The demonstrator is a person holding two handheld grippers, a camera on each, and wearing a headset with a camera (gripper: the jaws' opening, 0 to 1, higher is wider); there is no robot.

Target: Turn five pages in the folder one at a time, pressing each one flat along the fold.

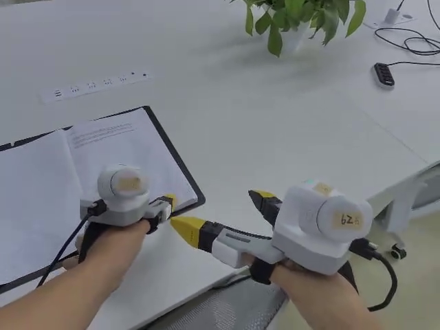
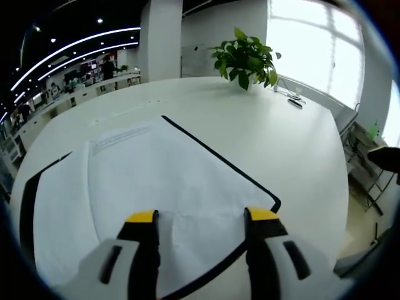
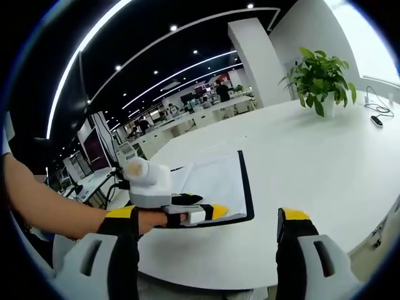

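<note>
Closest to me, the right tool [image 1: 223, 210], a white moulded plastic housing with two black jaws capped in yellow, sits in the right hand [image 1: 313, 289] just off the near edge of the smooth white desk [image 1: 275, 124]. Its jaws stand spread wide with nothing between them and point left toward the other tool. The hand grips from below, and a black cable loops off the back of the housing.

I see the left tool [image 1: 167, 203], with the same white shell and yellow tips, held in the left hand [image 1: 117, 240], the forearm coming in from the lower left. Its own view shows the jaws apart over the near right corner of the flat, black-edged folder [image 1: 177, 159], which lies open on the desk at the left of the head view. I cannot tell whether the tips touch the paper. The right-hand page [image 1: 127, 155] is a plain white sheet lying flat, with a few lines of small grey print across its top.

Farther back, a row of sockets [image 1: 96, 84] sits flush in the desk surface, a leafy green plant [image 1: 302, 17] stands in a white pot, and a small black oblong device [image 1: 383, 74] lies on its cable.
</note>
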